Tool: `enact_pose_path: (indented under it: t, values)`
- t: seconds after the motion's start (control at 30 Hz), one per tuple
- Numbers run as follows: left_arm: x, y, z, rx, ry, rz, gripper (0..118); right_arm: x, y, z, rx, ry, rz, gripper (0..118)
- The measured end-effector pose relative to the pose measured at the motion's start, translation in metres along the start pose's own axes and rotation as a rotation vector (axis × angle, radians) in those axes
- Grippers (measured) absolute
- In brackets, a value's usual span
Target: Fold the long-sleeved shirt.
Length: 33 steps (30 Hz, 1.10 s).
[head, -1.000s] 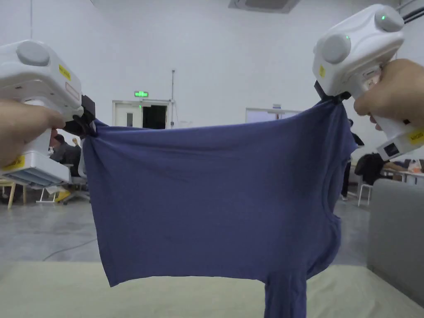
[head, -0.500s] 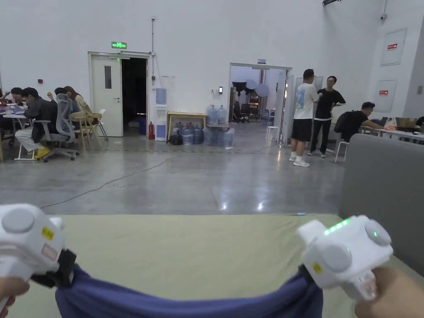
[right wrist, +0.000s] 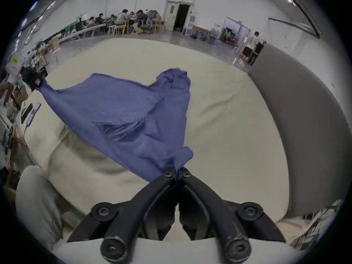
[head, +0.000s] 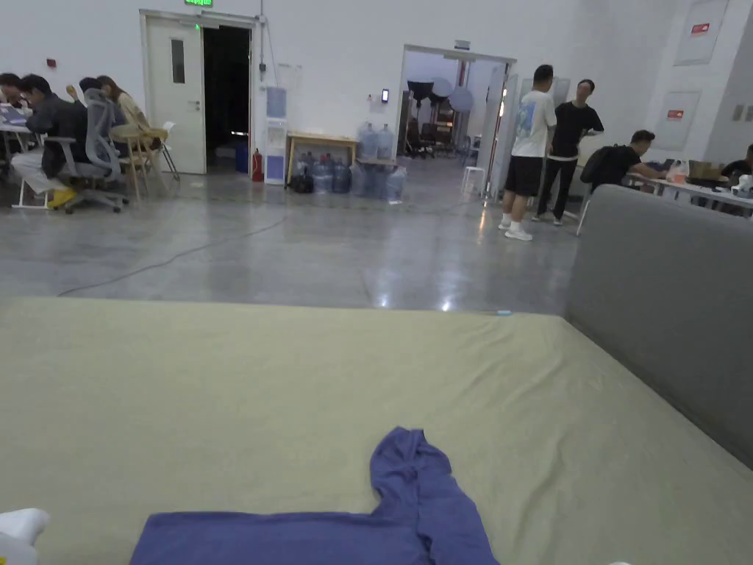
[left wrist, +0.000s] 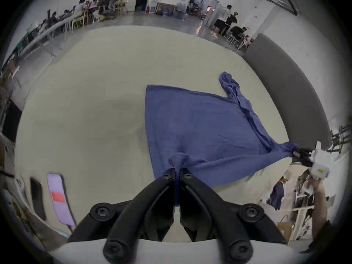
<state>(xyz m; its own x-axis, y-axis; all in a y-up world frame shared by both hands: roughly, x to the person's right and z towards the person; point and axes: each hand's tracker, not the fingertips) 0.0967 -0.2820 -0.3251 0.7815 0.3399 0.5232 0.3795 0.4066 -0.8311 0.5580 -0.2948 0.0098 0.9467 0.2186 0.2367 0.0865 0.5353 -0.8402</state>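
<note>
Surface: wide pale yellow-green padded tabletop (head: 220, 382), cloth-covered, lightly creased. A grey upholstered panel (head: 662, 309) runs along its right edge. Beyond the far edge, polished grey concrete floor (head: 309, 250) with a cable lying across it.

Room: large white hall. Open door (head: 220, 96) at far left under a green sign; second doorway (head: 456, 103) further right. Water bottles (head: 368, 173) clustered by a small table against the far wall. People seated at desks far left (head: 59, 125); two people standing far right (head: 551, 140), one seated beside them.

Shirt: blue long-sleeved shirt (left wrist: 200, 127) lies mostly flat on the near half of the tabletop, right of centre. One sleeve (head: 412, 471) is bunched and points toward the far side. In the head view the body (head: 294, 541) sits at the near edge of the picture.

Left gripper (left wrist: 177, 173): fingers (left wrist: 167, 176) clenched on the near left corner of the shirt, fabric pinched between them and gathered into a ridge just beyond the tips.

Right gripper (right wrist: 177, 172): fingers (right wrist: 187, 174) clenched on the near right corner, cloth wadded at the tips. In the left gripper view it (left wrist: 297, 153) holds that corner stretched to a point, raised off the tabletop. The near hem spans between the two grippers, sagging slightly.
</note>
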Motion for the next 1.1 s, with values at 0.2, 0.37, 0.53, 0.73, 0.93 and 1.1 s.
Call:
enact_pose_path:
  t: [0.2, 0.37, 0.53, 0.73, 0.93, 1.1]
  values:
    - [-0.005, -0.08, -0.016, -0.051, 0.052, -0.014, 0, -0.024, -0.072, -0.008, -0.079, 0.034, -0.032, 0]
    - [-0.008, -0.131, -0.027, -0.085, 0.069, -0.015, 0, -0.043, -0.104, -0.018, -0.143, 0.02, -0.012, 0]
    - [-0.037, -0.156, -0.038, -0.111, 0.051, 0.038, 0, -0.048, -0.133, -0.026, -0.209, 0.041, -0.018, 0]
    - [-0.061, -0.168, -0.066, -0.159, 0.067, 0.042, 0, -0.054, -0.15, -0.042, -0.266, 0.061, -0.032, 0]
    - [-0.071, -0.174, -0.086, -0.17, 0.049, 0.107, 0, -0.046, -0.147, -0.054, -0.283, 0.08, -0.081, 0]
    - [-0.065, -0.168, -0.064, -0.145, 0.042, 0.197, 55, -0.04, -0.133, -0.053, -0.315, 0.054, -0.073, 55]
